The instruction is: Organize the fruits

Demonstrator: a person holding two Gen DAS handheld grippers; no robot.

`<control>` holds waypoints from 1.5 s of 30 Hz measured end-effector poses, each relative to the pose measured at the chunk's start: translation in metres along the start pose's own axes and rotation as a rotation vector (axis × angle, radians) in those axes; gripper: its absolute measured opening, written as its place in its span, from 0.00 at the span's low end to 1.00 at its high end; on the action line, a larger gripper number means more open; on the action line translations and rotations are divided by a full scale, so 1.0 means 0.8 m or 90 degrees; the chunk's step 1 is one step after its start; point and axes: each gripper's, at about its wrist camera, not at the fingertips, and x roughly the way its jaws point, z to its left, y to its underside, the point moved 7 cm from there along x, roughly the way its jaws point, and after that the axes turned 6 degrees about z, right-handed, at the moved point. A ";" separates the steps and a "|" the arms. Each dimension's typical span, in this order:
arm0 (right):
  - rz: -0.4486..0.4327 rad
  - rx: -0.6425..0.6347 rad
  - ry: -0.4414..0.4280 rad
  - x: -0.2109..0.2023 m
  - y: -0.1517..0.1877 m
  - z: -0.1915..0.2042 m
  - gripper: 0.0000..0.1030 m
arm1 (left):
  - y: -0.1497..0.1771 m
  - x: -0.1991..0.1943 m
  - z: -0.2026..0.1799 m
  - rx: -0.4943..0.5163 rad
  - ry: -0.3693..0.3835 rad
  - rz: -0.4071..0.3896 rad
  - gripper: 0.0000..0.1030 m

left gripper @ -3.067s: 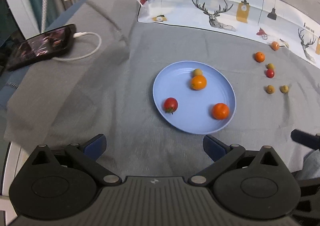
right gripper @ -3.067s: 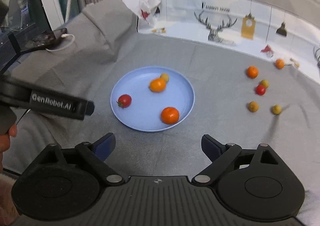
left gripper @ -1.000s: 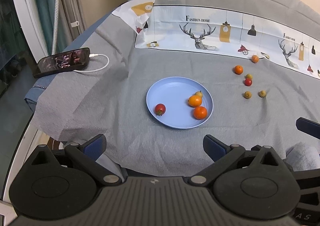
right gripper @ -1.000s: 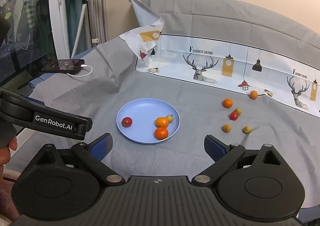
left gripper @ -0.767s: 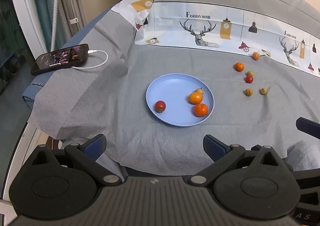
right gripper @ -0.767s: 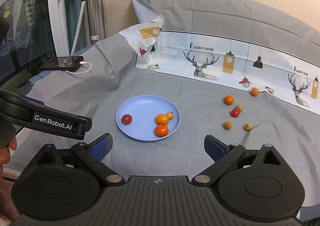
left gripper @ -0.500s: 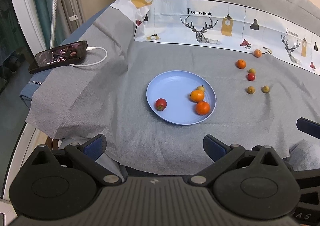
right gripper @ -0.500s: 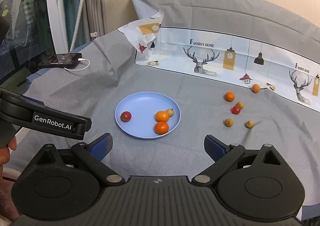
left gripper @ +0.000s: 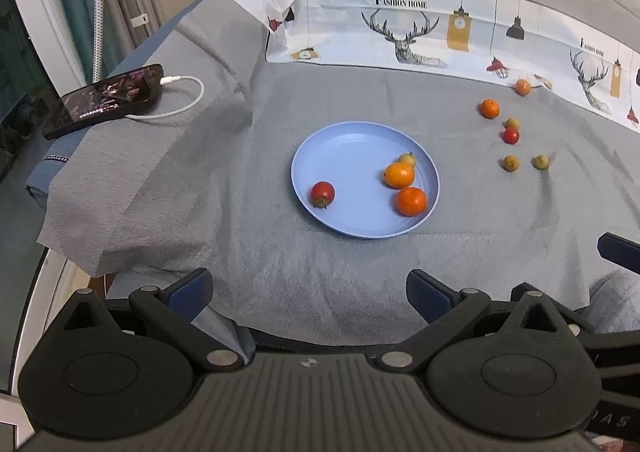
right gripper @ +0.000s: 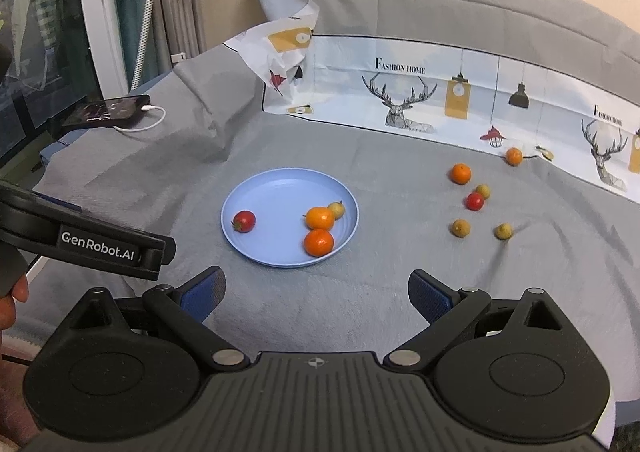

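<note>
A blue plate [left gripper: 344, 148] [right gripper: 276, 188] sits mid-table on the grey cloth. It holds a red tomato [left gripper: 322, 193] [right gripper: 244, 221], two orange fruits [left gripper: 399, 175] [left gripper: 411, 201] [right gripper: 319, 242] and a small yellow-green fruit [left gripper: 407, 159] [right gripper: 336, 209]. Several loose fruits lie to the right: an orange [left gripper: 489, 108] [right gripper: 461, 173], a red tomato [left gripper: 511, 135] [right gripper: 475, 201] and small yellowish ones [left gripper: 511, 162] [right gripper: 503, 230]. My left gripper [left gripper: 310, 290] and my right gripper [right gripper: 316, 292] are both open and empty, held back near the table's front edge.
A phone [left gripper: 105, 100] [right gripper: 106, 109] on a white cable lies at the far left. A printed deer-pattern sheet [left gripper: 400, 32] [right gripper: 400, 92] stands along the back. The left gripper's body [right gripper: 80, 242] shows at the left of the right wrist view.
Both grippers pulled back from the plate over the last three seconds, then drifted slightly closer. The fruits in the plate rolled together toward its right side. Jaws stayed open.
</note>
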 end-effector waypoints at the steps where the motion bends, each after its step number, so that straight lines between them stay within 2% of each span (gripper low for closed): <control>1: 0.002 0.005 0.001 0.002 0.000 -0.002 0.95 | -0.001 0.002 0.000 0.001 -0.001 0.002 1.00; 10: 0.011 0.068 0.021 0.024 0.004 -0.046 0.95 | -0.019 0.028 -0.022 0.017 -0.006 0.038 1.00; 16: 0.013 0.133 0.067 0.047 0.010 -0.109 0.95 | -0.043 0.047 -0.057 0.043 -0.006 0.057 1.00; 22: -0.007 0.168 0.131 0.084 0.008 -0.186 0.95 | -0.093 0.082 -0.111 0.070 0.011 0.080 1.00; 29: -0.039 0.097 0.180 0.169 -0.017 -0.281 0.95 | -0.180 0.148 -0.209 0.119 0.047 0.071 1.00; 34: -0.032 0.031 0.144 0.253 -0.040 -0.332 0.95 | -0.235 0.210 -0.282 0.149 0.065 0.075 1.00; 39: 0.017 -0.019 0.089 0.327 -0.034 -0.349 0.97 | -0.266 0.273 -0.352 0.178 0.080 0.097 1.00; 42: -0.018 0.018 0.065 0.322 -0.024 -0.366 0.99 | -0.269 0.308 -0.385 0.205 0.096 0.115 1.00; 45: -0.025 0.022 0.073 0.316 -0.017 -0.380 0.99 | -0.270 0.337 -0.409 0.217 0.116 0.132 1.00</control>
